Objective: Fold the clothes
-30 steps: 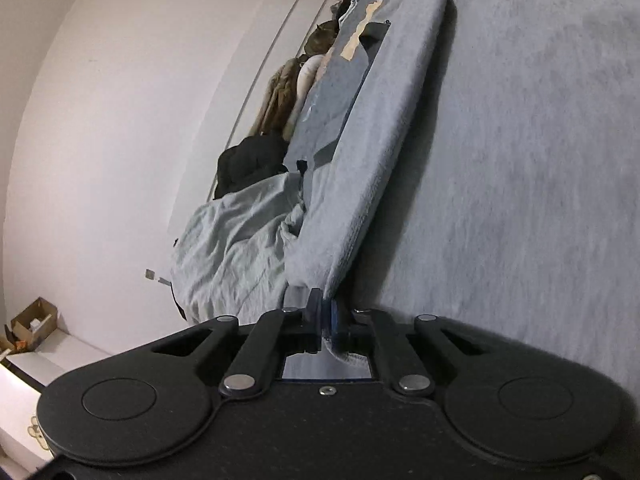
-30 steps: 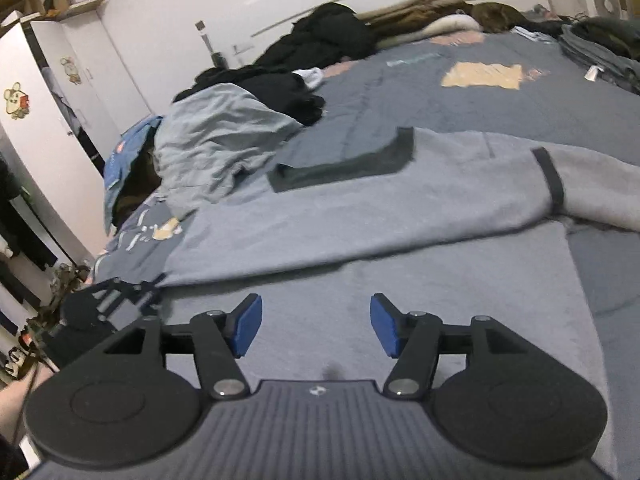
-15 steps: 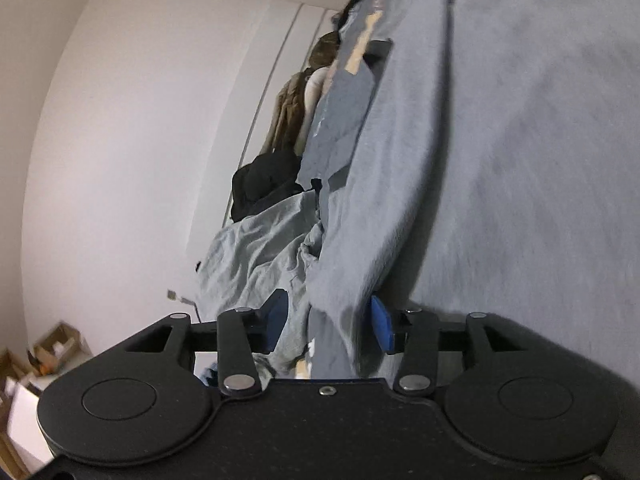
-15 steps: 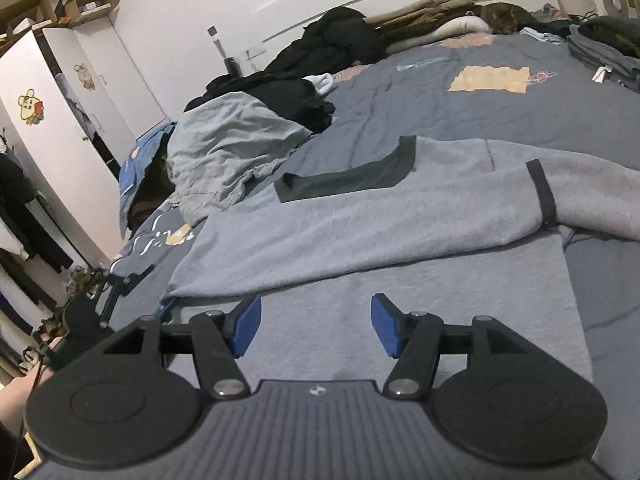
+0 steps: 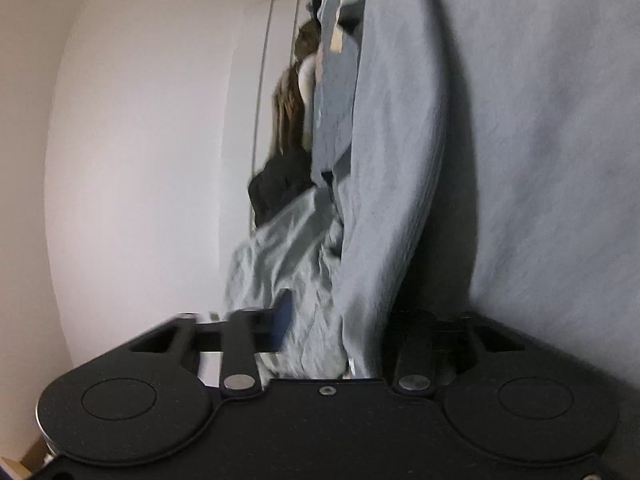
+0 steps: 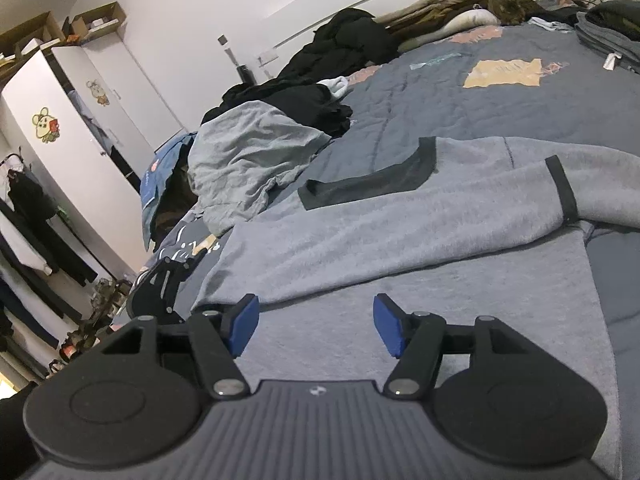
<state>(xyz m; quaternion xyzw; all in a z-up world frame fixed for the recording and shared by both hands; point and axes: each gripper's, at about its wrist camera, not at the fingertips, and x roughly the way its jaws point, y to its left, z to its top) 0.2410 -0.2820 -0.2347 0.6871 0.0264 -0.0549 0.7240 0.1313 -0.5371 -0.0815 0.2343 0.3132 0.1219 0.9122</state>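
Bed (image 6: pixel 460 92); right tongs (image 6: pixel 316 326) agape over grey sweater (image 6: pixel 400 232).

The left gripper (image 5: pixel 332 316) is rolled on its side, so the bed stands like a wall on the right. Its jaws have just been closing, and a fold of the grey sweater (image 5: pixel 384 208) hangs between them, the blue left pad (image 5: pixel 282 318) apart from the cloth. Beyond lie a crumpled light grey garment (image 5: pixel 280 264) and a black garment (image 5: pixel 280 184), with the white wall (image 5: pixel 140 160) at left.
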